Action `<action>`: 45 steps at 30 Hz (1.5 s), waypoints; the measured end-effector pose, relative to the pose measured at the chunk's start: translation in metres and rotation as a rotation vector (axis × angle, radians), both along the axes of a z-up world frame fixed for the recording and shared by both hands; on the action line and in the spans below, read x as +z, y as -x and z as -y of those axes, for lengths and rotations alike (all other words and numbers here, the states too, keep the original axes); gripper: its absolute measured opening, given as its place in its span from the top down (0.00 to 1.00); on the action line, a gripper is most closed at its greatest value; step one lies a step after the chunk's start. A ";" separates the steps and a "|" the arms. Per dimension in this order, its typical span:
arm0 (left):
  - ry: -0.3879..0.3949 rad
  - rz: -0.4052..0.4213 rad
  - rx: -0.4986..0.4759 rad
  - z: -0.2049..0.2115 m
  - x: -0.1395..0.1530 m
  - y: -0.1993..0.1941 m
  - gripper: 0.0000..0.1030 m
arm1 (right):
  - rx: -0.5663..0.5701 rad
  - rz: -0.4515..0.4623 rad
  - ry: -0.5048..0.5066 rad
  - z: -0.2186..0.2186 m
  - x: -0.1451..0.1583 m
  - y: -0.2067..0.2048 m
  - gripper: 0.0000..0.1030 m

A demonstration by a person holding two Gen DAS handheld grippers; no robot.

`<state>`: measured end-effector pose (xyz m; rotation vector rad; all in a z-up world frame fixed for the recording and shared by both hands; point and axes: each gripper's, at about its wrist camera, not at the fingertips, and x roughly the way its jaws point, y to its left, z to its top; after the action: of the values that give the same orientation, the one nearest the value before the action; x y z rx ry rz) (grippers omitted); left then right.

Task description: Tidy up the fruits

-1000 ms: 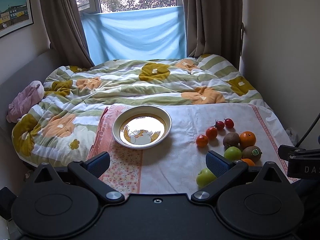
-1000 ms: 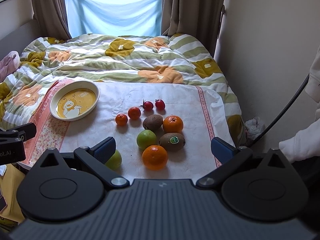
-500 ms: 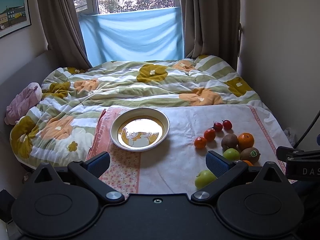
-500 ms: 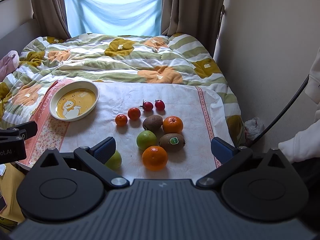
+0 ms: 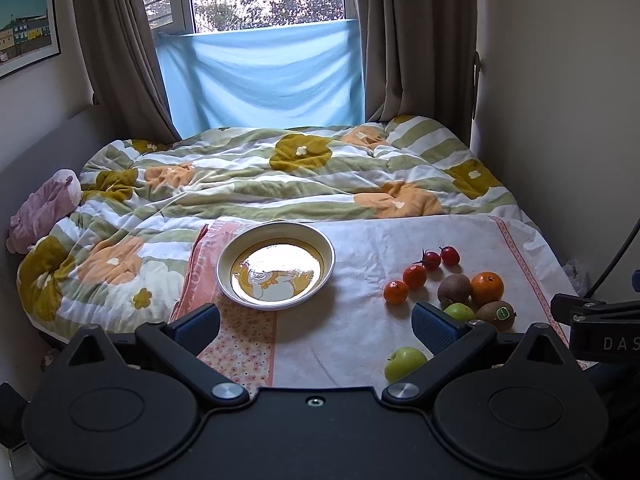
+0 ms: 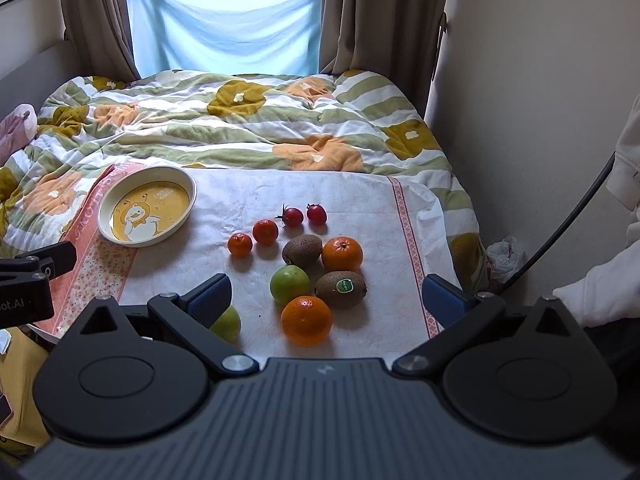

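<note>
Both hand-held grippers hover at the near edge of a bed, fingers spread wide and holding nothing: the left gripper [image 5: 316, 326] faces the bowl, the right gripper [image 6: 326, 298] faces the fruit.

Landmark: the sticker-bearing kiwi [image 6: 340, 288] on the white cloth [image 6: 360, 200].
- Nearest: a large orange [image 6: 306, 320] touches the kiwi's near-left side; a green apple [image 6: 228, 322], well to its left, is partly hidden behind the right gripper's left finger [image 6: 210, 298].
- Beside: a second green apple [image 6: 290, 284] lies just left of the kiwi.
- Just beyond: a plain kiwi [image 6: 302, 250] and a smaller orange [image 6: 342, 254] sit side by side.
- Farther: an orange-red tomato [image 6: 240, 244], a red tomato [image 6: 265, 231] and two dark cherry tomatoes [image 6: 304, 215] run in a diagonal line away to the right.
- Far left of the kiwi: a shallow bowl [image 6: 120, 236] with a duck print, holding no fruit, rests on the cloth's pink border.
- Beyond the cloth: a flowered quilt [image 6: 240, 128], then a blue sheet [image 6: 224, 24] hung across the window.
- Far right: a white sleeve [image 6: 596, 296].
</note>
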<state>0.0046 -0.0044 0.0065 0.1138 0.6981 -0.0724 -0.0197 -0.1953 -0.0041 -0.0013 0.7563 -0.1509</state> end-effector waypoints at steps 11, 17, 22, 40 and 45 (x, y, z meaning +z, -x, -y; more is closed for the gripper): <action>0.003 0.001 -0.005 0.001 0.000 0.001 0.00 | 0.004 0.002 -0.005 0.000 0.000 0.002 0.00; 0.004 0.001 -0.005 0.000 0.000 0.001 0.00 | 0.004 0.001 -0.005 0.000 0.000 0.002 0.00; -0.001 -0.002 -0.001 -0.001 0.001 0.000 0.00 | 0.004 0.002 -0.005 0.000 0.000 0.002 0.00; 0.039 -0.054 -0.132 0.033 -0.032 -0.008 0.01 | 0.030 -0.024 -0.072 0.027 -0.016 -0.017 0.00; 0.006 -0.064 -0.182 0.050 -0.070 -0.018 0.05 | 0.045 -0.039 -0.123 0.039 -0.051 -0.036 0.00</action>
<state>0.0223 -0.0545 -0.0640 0.1700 0.7505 -0.2537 0.0165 -0.2342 -0.0550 0.0955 0.8033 -0.0613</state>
